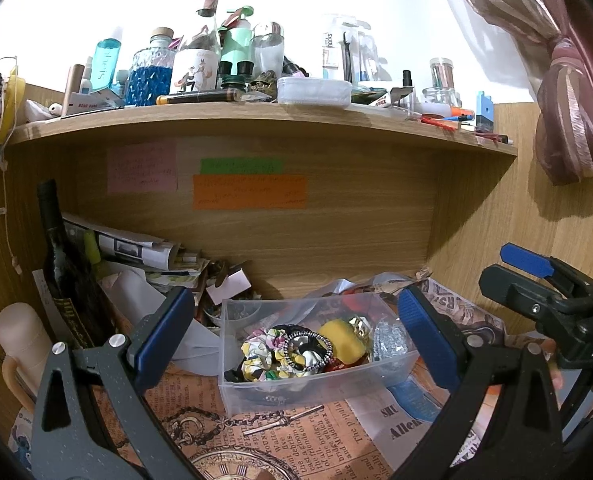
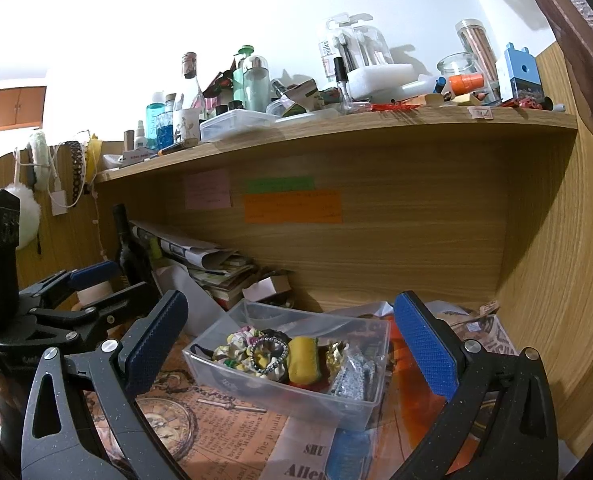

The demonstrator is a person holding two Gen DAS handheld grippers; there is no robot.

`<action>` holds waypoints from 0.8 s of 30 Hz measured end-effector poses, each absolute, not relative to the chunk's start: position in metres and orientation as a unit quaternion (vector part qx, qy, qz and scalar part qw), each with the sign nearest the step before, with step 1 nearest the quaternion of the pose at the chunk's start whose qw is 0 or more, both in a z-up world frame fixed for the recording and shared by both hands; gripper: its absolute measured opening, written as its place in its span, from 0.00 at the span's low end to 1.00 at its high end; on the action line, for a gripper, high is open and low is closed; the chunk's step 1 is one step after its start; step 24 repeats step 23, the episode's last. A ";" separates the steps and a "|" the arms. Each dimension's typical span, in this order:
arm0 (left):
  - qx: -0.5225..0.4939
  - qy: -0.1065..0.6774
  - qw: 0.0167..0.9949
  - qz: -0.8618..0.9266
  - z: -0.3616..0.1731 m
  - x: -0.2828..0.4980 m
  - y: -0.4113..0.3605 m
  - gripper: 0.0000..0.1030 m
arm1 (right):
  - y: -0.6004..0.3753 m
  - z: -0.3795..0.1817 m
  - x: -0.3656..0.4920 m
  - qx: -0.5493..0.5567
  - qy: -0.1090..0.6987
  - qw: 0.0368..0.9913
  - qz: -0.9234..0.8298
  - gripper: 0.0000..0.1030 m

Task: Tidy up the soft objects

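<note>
A clear plastic box (image 1: 232, 384) (image 2: 216, 376) stands on the newspaper-covered desk under a wooden shelf. It holds floral scrunchies (image 1: 262, 354) (image 2: 236, 344), a beaded hair tie (image 1: 308, 350) (image 2: 268, 356), a yellow sponge (image 1: 342, 338) (image 2: 302, 358) and silvery items (image 1: 390, 340) (image 2: 352, 376). My left gripper (image 1: 296, 344) is open and empty, its jaws framing the box from the front. My right gripper (image 2: 292, 352) is open and empty too, just in front of the box. The right gripper also shows at the right edge of the left wrist view (image 1: 536, 276).
A dark wine bottle (image 1: 62, 264) (image 2: 130, 252), stacked papers (image 1: 136, 248) and a beige flask (image 1: 22, 340) stand at the left. The shelf (image 1: 256, 128) (image 2: 336, 132) above carries many bottles and jars. A pink curtain (image 1: 568, 92) hangs at the right.
</note>
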State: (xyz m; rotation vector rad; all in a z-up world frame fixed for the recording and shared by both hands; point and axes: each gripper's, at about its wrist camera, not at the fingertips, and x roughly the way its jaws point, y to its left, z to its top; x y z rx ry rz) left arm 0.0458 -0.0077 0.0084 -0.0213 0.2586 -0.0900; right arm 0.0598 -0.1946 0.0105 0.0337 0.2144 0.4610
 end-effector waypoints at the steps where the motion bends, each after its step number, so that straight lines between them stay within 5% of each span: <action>1: -0.011 0.128 0.991 -0.045 0.008 0.046 -0.007 1.00 | -0.195 0.010 0.060 0.017 0.106 0.968 0.228 1.00; 24: -0.009 0.130 0.990 -0.059 0.010 0.047 -0.006 1.00 | -0.193 0.007 0.063 0.015 0.113 0.967 0.228 1.00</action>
